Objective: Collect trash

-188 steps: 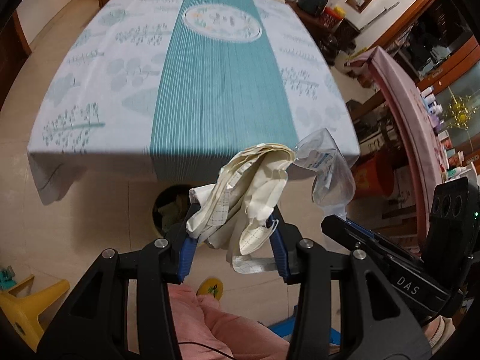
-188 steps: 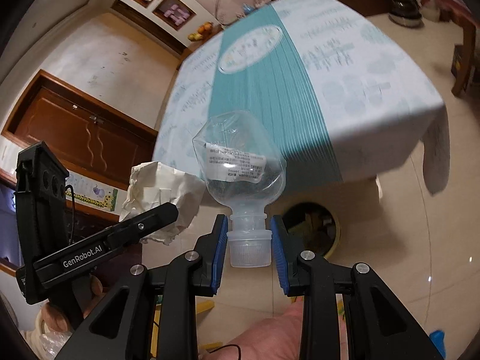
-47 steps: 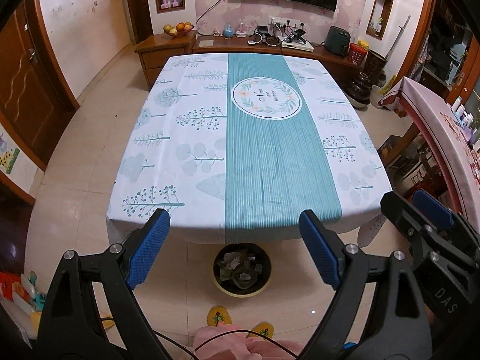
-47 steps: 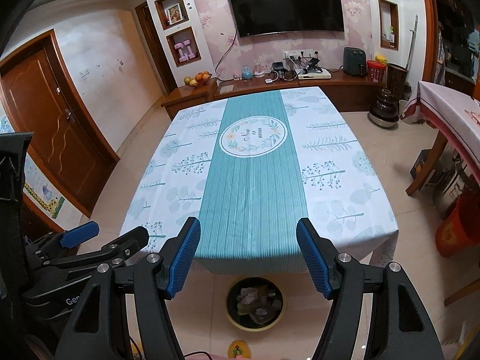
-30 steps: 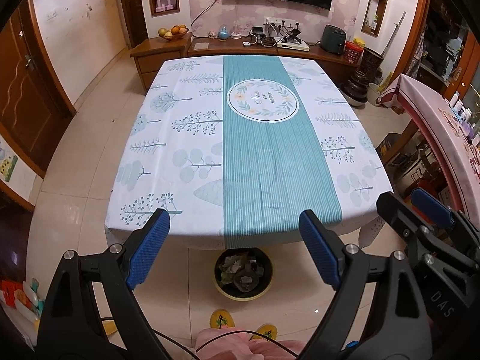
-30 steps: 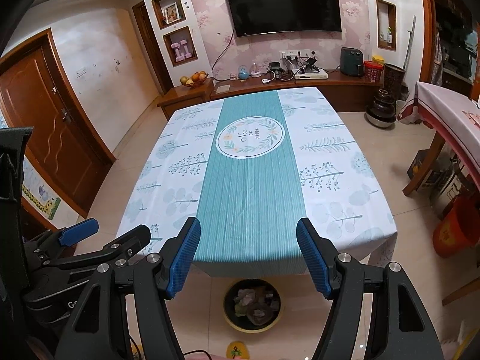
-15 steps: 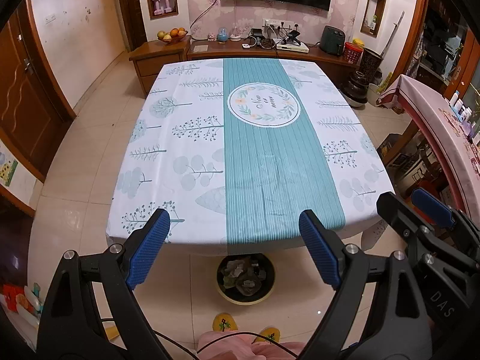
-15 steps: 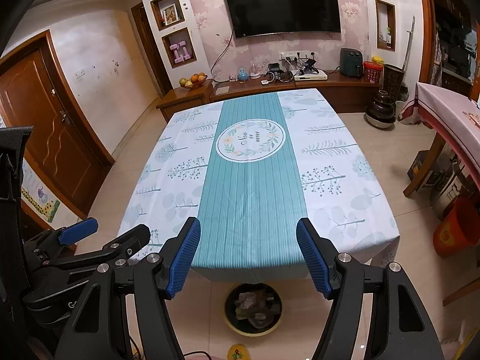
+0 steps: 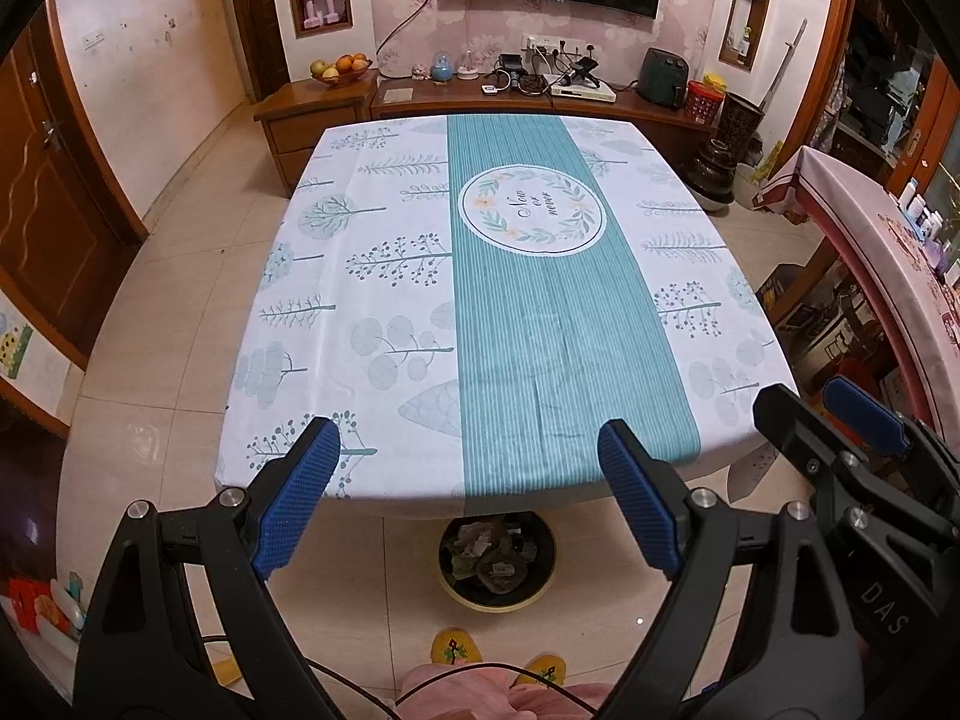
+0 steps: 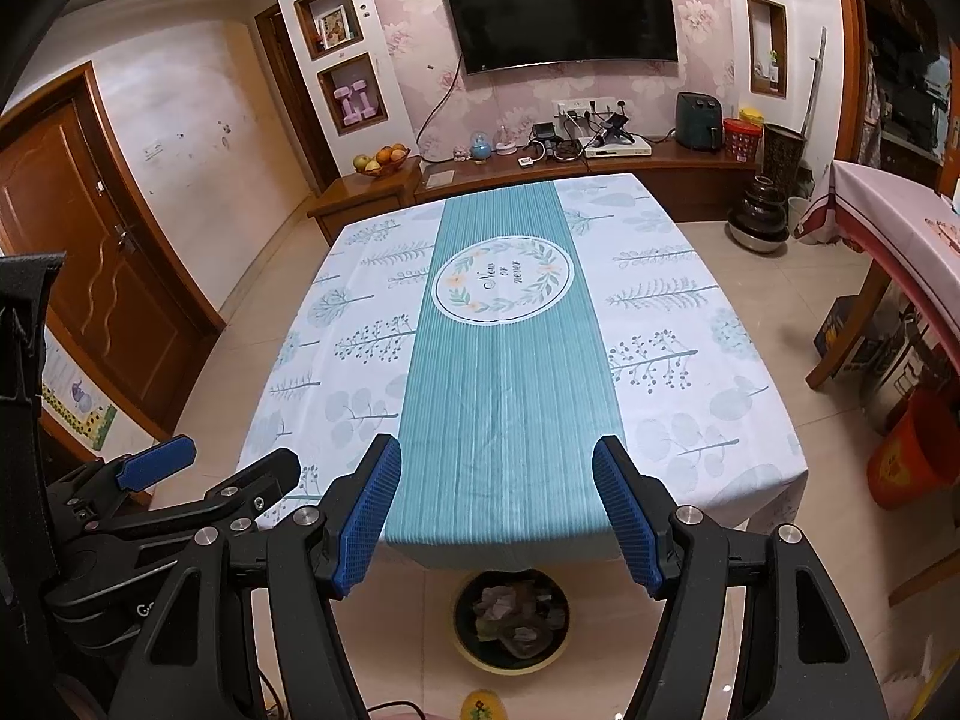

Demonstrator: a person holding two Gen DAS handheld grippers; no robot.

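Trash (image 9: 495,552) now sits in the bin (image 9: 497,600) below both grippers (image 9: 468,504), (image 10: 495,510), which hang spread and empty; collecting looks done.

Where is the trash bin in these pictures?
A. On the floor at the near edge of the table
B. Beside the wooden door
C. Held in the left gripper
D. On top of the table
A: the trash bin stands on the floor, partly under the table's near edge, with crumpled trash inside.
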